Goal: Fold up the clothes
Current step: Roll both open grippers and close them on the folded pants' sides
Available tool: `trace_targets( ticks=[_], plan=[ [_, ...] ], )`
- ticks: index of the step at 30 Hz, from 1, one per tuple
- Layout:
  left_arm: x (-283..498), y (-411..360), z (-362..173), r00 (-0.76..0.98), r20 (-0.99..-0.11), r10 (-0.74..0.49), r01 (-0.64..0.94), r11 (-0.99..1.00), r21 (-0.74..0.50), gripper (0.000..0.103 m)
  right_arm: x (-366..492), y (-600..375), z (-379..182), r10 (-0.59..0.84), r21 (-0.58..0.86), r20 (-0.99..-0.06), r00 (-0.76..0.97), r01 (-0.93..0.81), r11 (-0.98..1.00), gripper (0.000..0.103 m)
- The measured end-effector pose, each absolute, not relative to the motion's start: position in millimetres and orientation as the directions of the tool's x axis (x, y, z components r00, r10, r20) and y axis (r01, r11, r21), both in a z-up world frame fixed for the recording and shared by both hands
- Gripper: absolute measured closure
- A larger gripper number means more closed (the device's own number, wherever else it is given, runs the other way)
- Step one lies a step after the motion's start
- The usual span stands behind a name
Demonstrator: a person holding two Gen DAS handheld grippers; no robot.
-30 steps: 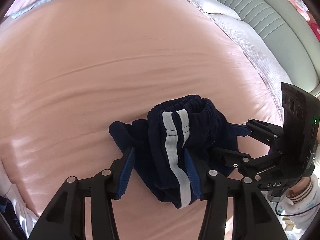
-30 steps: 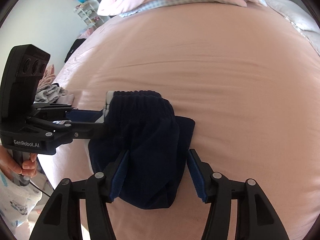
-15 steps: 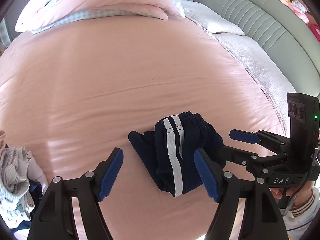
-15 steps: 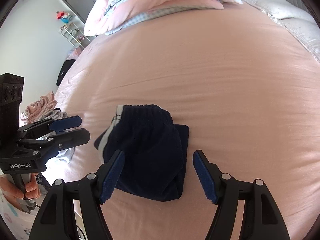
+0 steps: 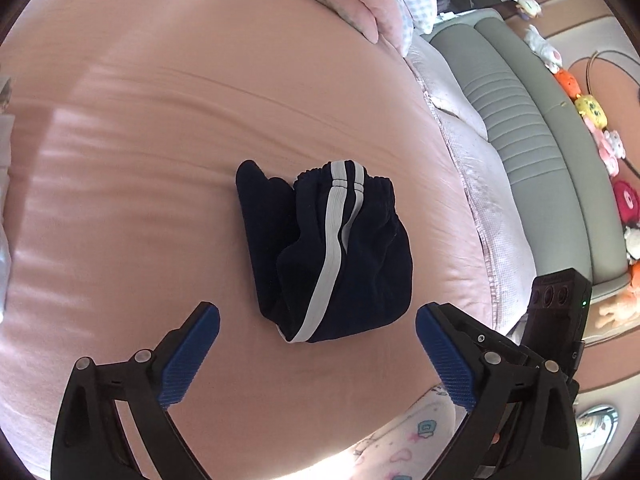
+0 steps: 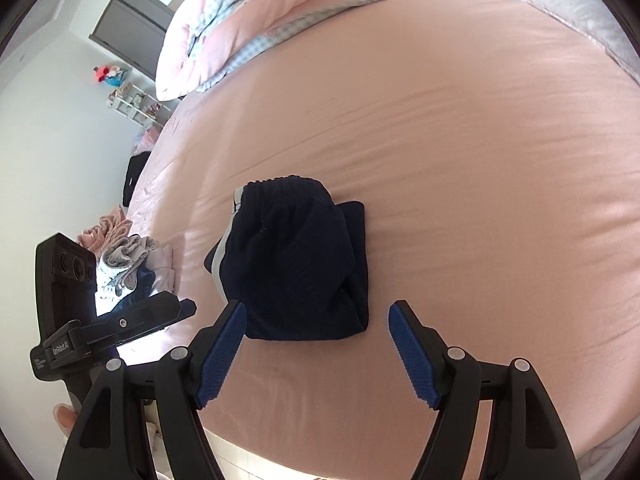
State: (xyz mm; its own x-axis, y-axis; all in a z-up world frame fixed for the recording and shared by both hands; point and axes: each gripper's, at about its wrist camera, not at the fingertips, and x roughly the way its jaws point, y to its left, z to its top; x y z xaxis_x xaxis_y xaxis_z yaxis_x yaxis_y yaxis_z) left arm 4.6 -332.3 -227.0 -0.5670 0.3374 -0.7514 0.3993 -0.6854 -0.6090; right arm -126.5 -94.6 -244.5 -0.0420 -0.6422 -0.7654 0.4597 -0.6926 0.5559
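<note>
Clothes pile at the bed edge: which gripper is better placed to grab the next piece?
Probably left. In the right wrist view the left gripper sits just in front of the clothes pile, jaws opening and empty. The right gripper faces the folded navy shorts, farther from the pile.

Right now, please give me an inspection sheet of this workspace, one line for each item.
Surface: pink bed sheet, lightly creased.
Job's things: navy shorts with white stripes, folded, lying free on the sheet.
Clutter: pile of clothes at the bed's edge.
Grippers: left gripper and right gripper both opening, nothing between the jaws, short of the shorts.
Cables: nothing seen.
Surroundings: folded duvet, grey headboard, plush toys, grey cabinet.
</note>
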Motion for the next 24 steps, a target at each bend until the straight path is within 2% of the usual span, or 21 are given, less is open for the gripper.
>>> trace_targets(
  ticks=[6,12,20,24],
  plan=[
    [23.5,-333.9,-235.1,-0.633,-0.705,0.321,0.432,-0.610,-0.665,0.002,-122.8,-80.7,-262.2,-0.699,0.649,-0.714,-0.033,0.342,-0.679,0.029],
    [26.1,-335.0,-249.3,-0.668,-0.665,0.334,0.446,-0.536,-0.717,0.002,-123.0,-84.6,-274.0,-0.723,0.681,-0.691,-0.019,0.321,-0.659,0.029],
    [9.5,-328.2,-272.3,-0.617,-0.696,0.367,0.462,-0.548,-0.698,0.000,-132.0,-97.7,-292.9,-0.727,0.695,-0.687,-0.004,0.288,-0.659,0.029],
    [11.7,-337.5,-278.5,-0.676,-0.632,0.379,0.454,-0.462,-0.762,0.000,-138.3,-99.2,-300.1,-0.778,0.753,-0.628,-0.001,0.252,-0.608,0.019]
  ],
)
